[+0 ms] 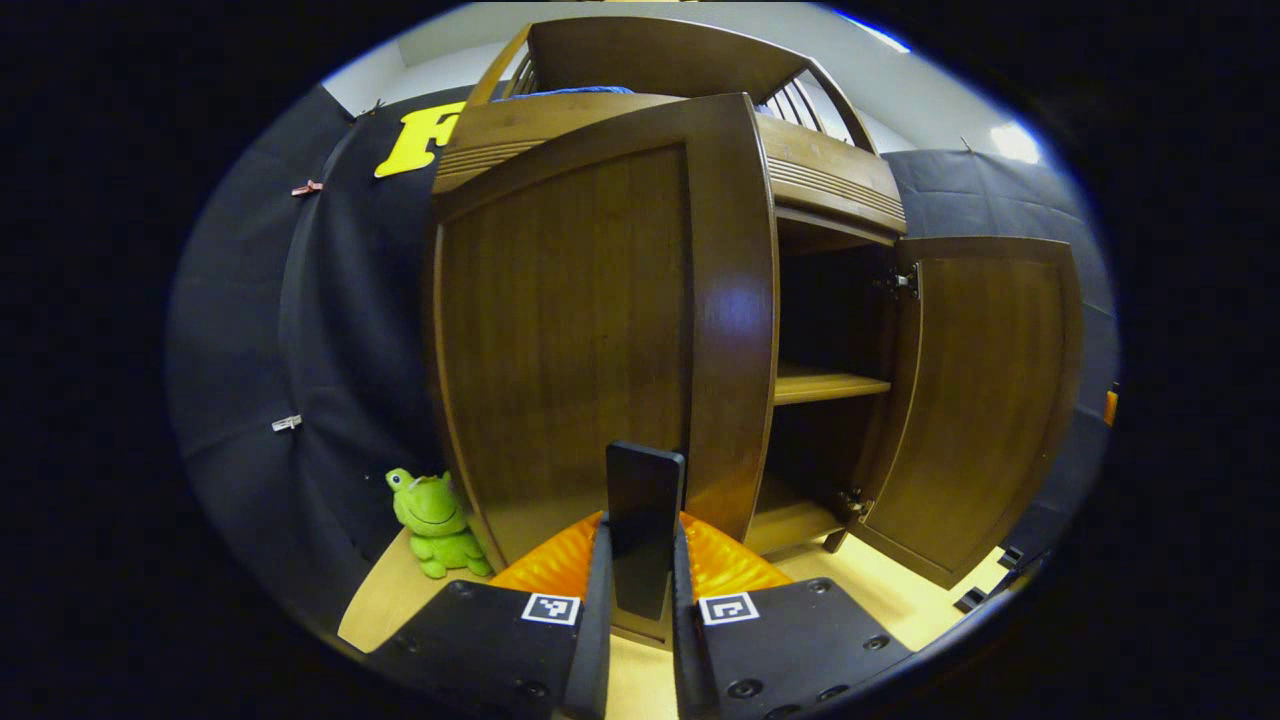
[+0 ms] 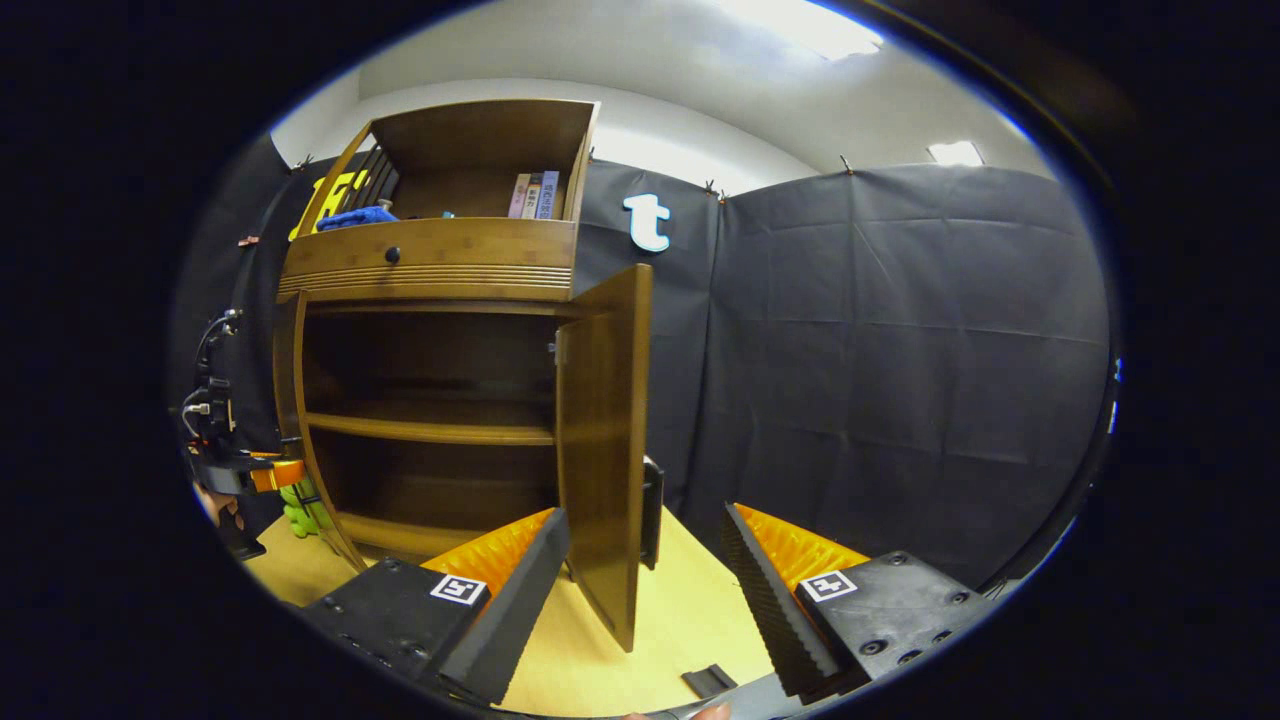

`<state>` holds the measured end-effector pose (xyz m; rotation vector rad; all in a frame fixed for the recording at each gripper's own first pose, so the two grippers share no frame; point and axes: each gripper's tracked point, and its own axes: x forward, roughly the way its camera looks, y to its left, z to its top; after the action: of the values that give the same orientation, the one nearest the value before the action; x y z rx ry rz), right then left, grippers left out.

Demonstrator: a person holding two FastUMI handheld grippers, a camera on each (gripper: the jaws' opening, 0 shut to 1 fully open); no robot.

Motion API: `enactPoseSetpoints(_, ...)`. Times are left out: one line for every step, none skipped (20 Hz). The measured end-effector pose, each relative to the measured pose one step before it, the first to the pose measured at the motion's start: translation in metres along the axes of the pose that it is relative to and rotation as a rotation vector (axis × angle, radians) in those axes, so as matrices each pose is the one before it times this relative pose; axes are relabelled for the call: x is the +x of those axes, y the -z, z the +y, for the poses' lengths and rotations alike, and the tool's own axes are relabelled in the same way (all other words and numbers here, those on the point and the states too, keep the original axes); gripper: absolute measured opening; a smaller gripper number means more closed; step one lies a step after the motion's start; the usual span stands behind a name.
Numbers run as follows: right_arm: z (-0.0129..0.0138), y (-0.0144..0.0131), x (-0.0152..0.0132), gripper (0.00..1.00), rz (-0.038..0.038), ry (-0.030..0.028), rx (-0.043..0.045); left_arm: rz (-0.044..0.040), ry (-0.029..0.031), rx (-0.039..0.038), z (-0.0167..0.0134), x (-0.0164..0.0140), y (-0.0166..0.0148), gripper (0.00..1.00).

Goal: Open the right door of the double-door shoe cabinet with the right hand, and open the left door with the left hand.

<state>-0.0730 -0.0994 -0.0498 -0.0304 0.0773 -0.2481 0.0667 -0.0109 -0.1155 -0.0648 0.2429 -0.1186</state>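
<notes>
The wooden shoe cabinet (image 1: 820,180) has both doors swung out. In the left gripper view the left door (image 1: 570,330) stands close in front, and its black bar handle (image 1: 645,490) is clamped between the fingers of my left gripper (image 1: 642,570). The right door (image 1: 985,400) hangs wide open at the right. In the right gripper view the right door (image 2: 605,430) is seen edge-on, its black handle (image 2: 653,510) on the far side. My right gripper (image 2: 640,595) is open, with the door's lower edge ahead between the spread fingers, apart from them. The left gripper (image 2: 235,470) shows far left by the left door (image 2: 288,400).
Bare shelves (image 2: 430,428) sit inside the cabinet; books (image 2: 533,195) and a blue item (image 2: 355,216) are on top. A green frog toy (image 1: 435,520) sits on the wooden floor (image 1: 890,600) left of the cabinet. Black cloth walls (image 2: 880,360) close in around.
</notes>
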Motion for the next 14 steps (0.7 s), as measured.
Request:
enactPoseSetpoints(0.00862,-0.0003,-0.00449,0.98,0.00287,-0.01122,0.00356,-0.0014,-0.00291,0.00222,0.00591,-0.00716,0.00215,0.3)
enactPoseSetpoints(0.00809,0.00029,-0.00616,0.96,0.0013,-0.01477,0.00264,0.00014,-0.0034,-0.00086,0.00674,-0.00764,0.0014,0.29)
enactPoseSetpoints(0.00814,-0.00092,-0.0032,0.98,-0.00222,-0.01232,-0.00236,0.00048,-0.00406,-0.00286,0.00676,-0.00667,0.00123,0.28)
enactPoseSetpoints(0.00708,0.00034,-0.00494,0.98,-0.00283,-0.0118,-0.00532,-0.00026,-0.00527,-0.00398,0.00589,-0.00695,0.00136,0.27)
enactPoseSetpoints(0.00626,-0.00101,-0.00324,0.98,-0.0029,-0.00995,-0.00424,-0.00045,-0.00845,-0.00374,0.00722,-0.00616,0.0015,0.27)
enactPoseSetpoints(0.0058,-0.00019,-0.00288,0.98,-0.00129,-0.01125,-0.00097,-0.00002,-0.0107,-0.00205,0.0077,-0.00567,0.00091,0.26)
enactPoseSetpoints(0.00577,-0.00145,-0.00154,0.98,-0.00139,-0.0098,0.00217,-0.00016,-0.01054,-0.00041,0.00741,-0.00565,0.0008,0.25)
enactPoseSetpoints(0.00525,-0.00066,-0.00186,0.98,-0.00099,-0.00931,0.00346,-0.00035,-0.01136,-0.00065,0.00786,-0.00538,0.00157,0.24)
enactPoseSetpoints(0.00587,-0.00074,-0.00026,0.98,-0.00055,-0.00925,0.00303,-0.00089,-0.01117,-0.00256,0.00822,-0.00456,0.0008,0.24)
enactPoseSetpoints(0.0053,0.00176,-0.00127,0.98,0.00267,-0.00809,0.00103,-0.00155,-0.012,-0.00342,0.00841,-0.00436,0.00127,0.23)
enactPoseSetpoints(0.00457,0.00125,-0.00017,0.98,0.00369,-0.00743,-0.00089,-0.00118,-0.01397,-0.00527,0.00854,-0.00357,0.00019,0.22)
enactPoseSetpoints(0.00411,0.00047,-0.00142,0.98,0.00213,-0.0066,-0.00154,-0.00111,-0.01464,-0.00478,0.00864,-0.00438,0.00127,0.2)
enactPoseSetpoints(0.00362,-0.00016,-0.00085,0.98,0.00048,-0.00656,-0.00183,-0.00046,-0.01215,-0.00536,0.00855,-0.00254,0.00001,0.19)
enactPoseSetpoints(0.00353,-0.00066,-0.0022,0.98,-0.0015,-0.00488,-0.00328,-0.00027,-0.01024,-0.00784,0.00755,-0.00179,0.00149,0.17)
